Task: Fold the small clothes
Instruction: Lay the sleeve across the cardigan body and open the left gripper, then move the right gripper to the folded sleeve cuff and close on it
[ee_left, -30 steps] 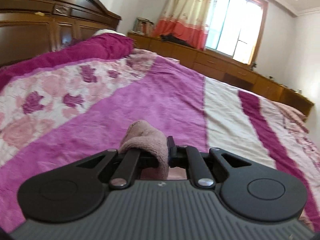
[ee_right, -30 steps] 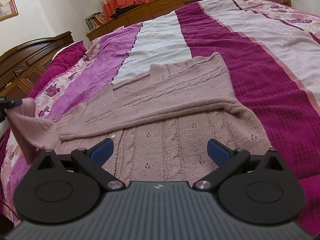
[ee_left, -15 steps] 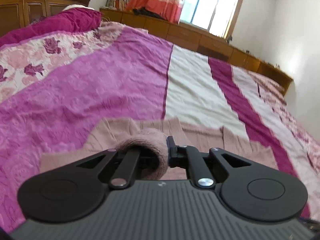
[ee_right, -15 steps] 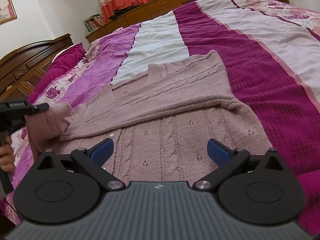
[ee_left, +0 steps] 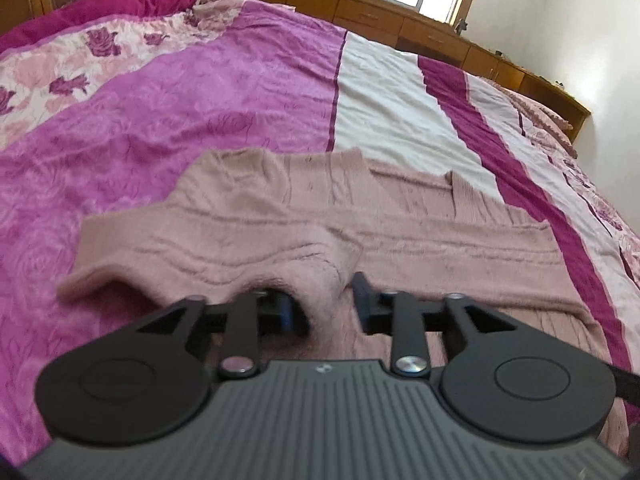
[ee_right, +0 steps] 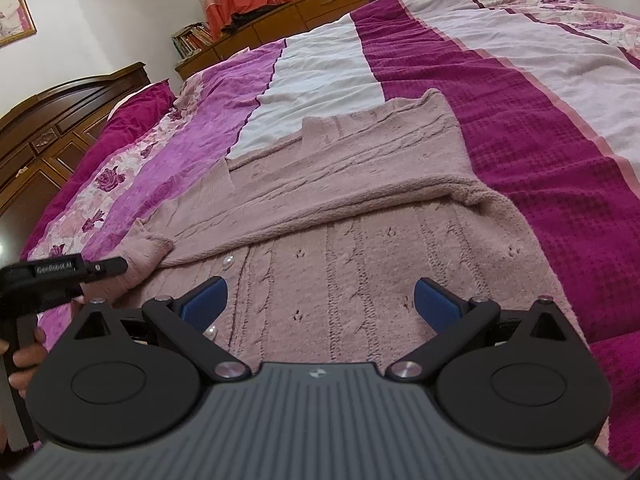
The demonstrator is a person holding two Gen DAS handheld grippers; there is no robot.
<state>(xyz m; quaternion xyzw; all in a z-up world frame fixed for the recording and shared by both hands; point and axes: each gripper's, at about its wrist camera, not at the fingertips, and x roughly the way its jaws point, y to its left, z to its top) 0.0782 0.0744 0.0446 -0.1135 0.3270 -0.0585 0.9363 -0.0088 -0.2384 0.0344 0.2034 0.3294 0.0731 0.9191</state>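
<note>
Lying crosswise on bedspread (ee_right: 540, 120): sweater (ee_right: 360, 208)

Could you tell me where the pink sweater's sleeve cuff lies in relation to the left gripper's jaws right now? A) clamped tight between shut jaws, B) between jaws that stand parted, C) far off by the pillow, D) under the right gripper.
B: in the left wrist view the sleeve cuff sits between the left gripper jaws, which have just been opening and stand apart.

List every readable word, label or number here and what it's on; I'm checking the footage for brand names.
"GenRobot.AI": white lettering on the side of the left gripper, seen in the right wrist view.
Small logo marks on each gripper body: symbols only, no letters.
Spines of the books on the cabinet: too small to read.
Framed picture: no readable text.
</note>
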